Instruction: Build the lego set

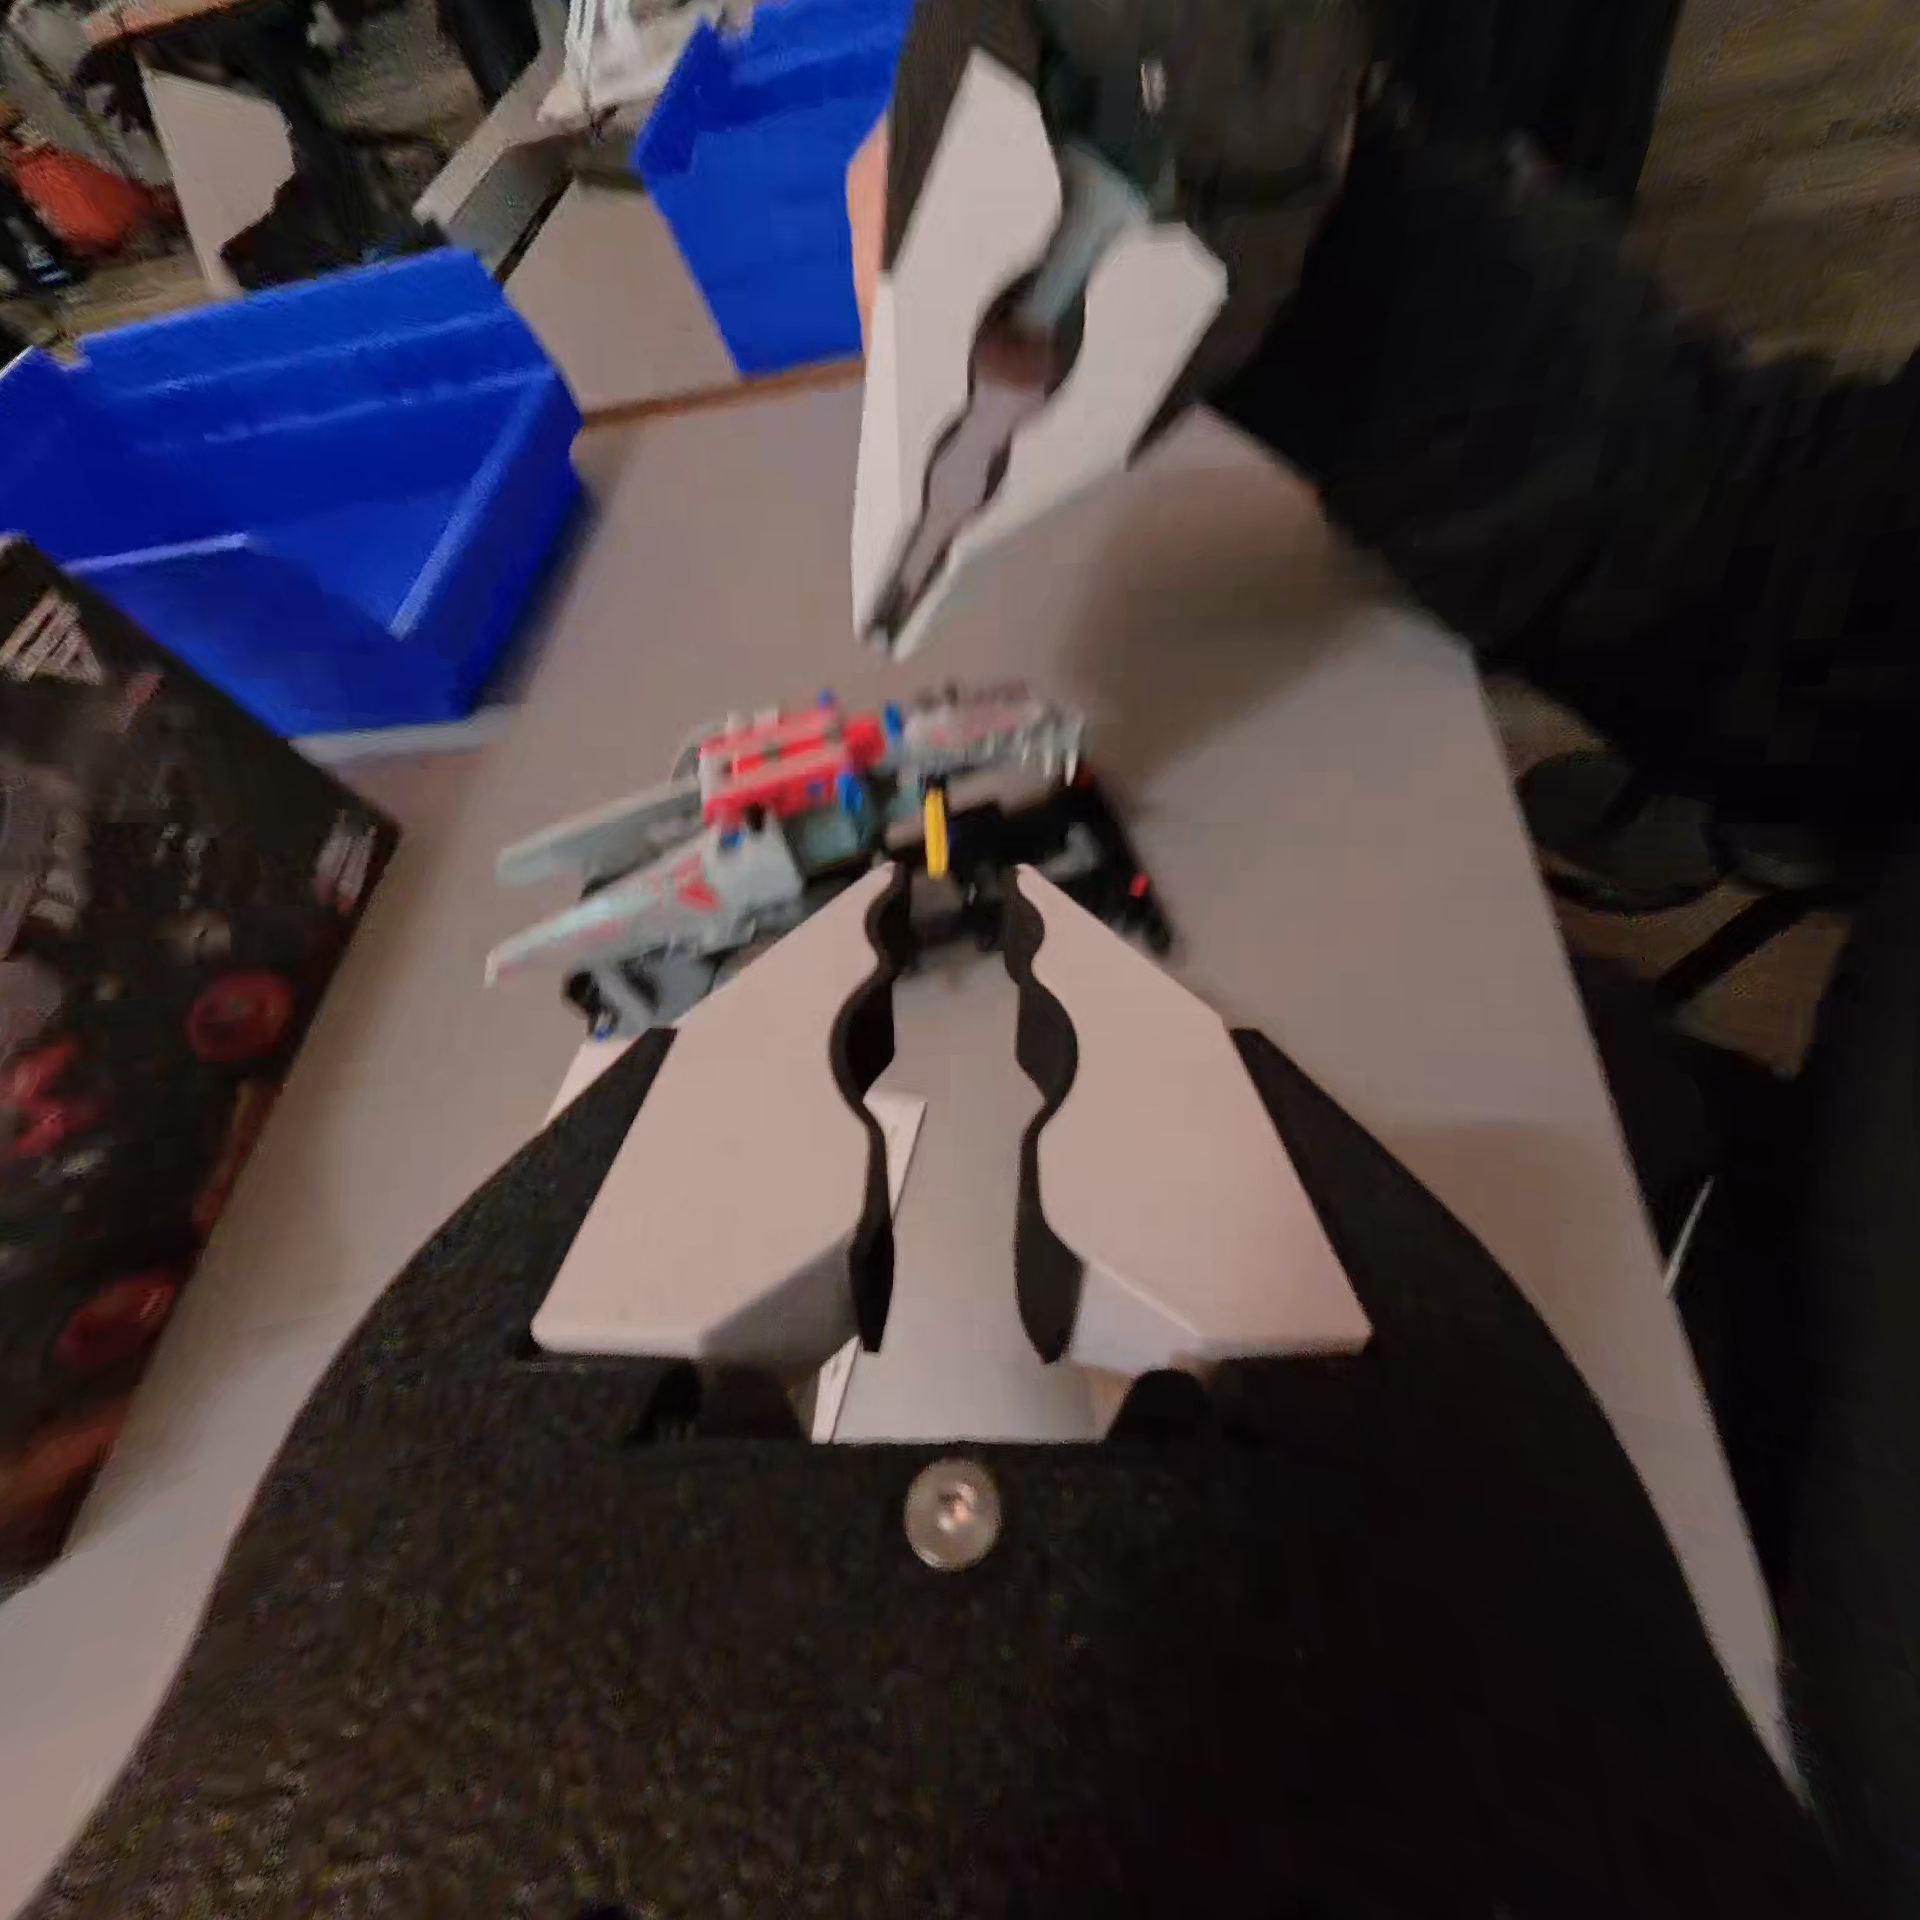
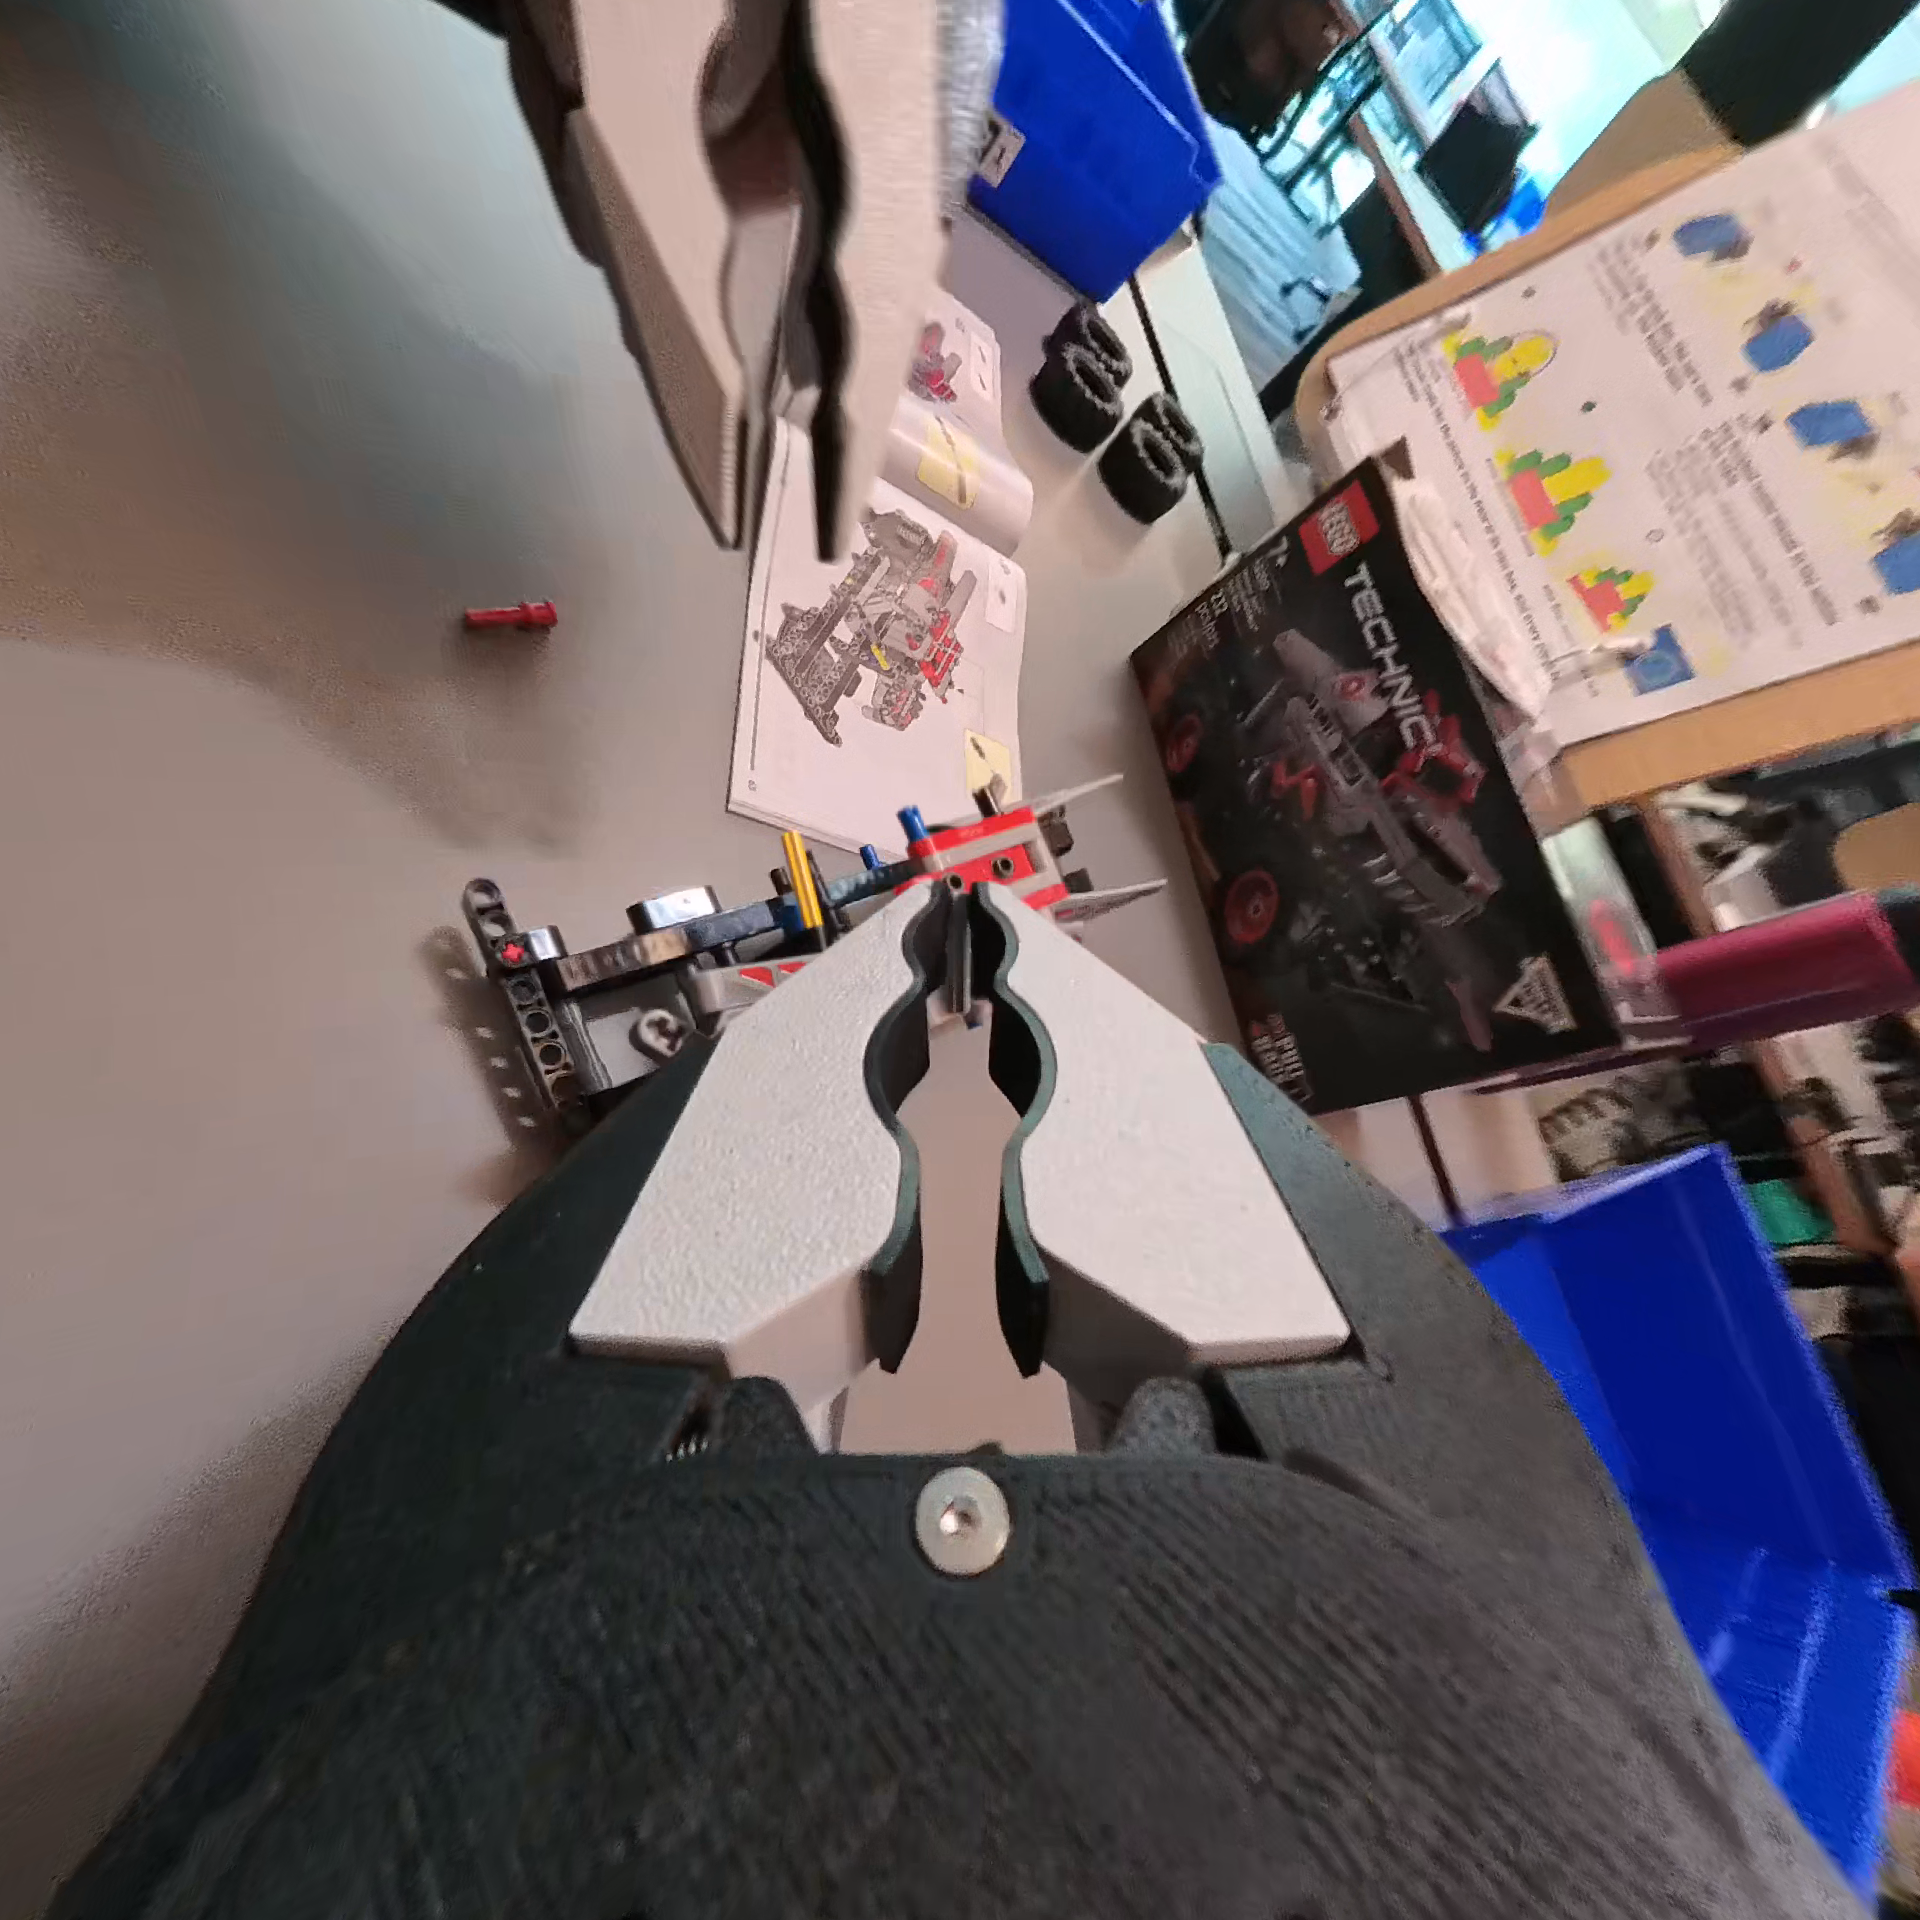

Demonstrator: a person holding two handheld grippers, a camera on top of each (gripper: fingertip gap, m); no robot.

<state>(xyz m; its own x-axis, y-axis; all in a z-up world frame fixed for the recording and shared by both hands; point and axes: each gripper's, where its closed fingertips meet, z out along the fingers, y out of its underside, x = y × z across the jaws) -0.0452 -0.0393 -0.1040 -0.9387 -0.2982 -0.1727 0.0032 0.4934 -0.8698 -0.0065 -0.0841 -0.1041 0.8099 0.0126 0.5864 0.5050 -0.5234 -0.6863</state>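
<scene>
My right gripper (image 2: pixel 958 902) pinches a thin dark pin (image 2: pixel 956 961) at its tips, just above the model (image 2: pixel 727 935) lying on the table (image 2: pixel 260 831). My left gripper (image 1: pixel 956 883), fingers spread, hovers at the model (image 1: pixel 790 821) beside a yellow axle (image 1: pixel 937 823). A red pin (image 2: pixel 509 616) lies apart.

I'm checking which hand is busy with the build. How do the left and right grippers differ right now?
The right gripper pinches a thin dark lego pin between its tips; the left gripper holds nothing, its fingers parted. The right gripper hangs above the lego model, tips pointing down; the left gripper sits low beside the model, near the table. Both have grey fingers with wavy dark pads.
</scene>
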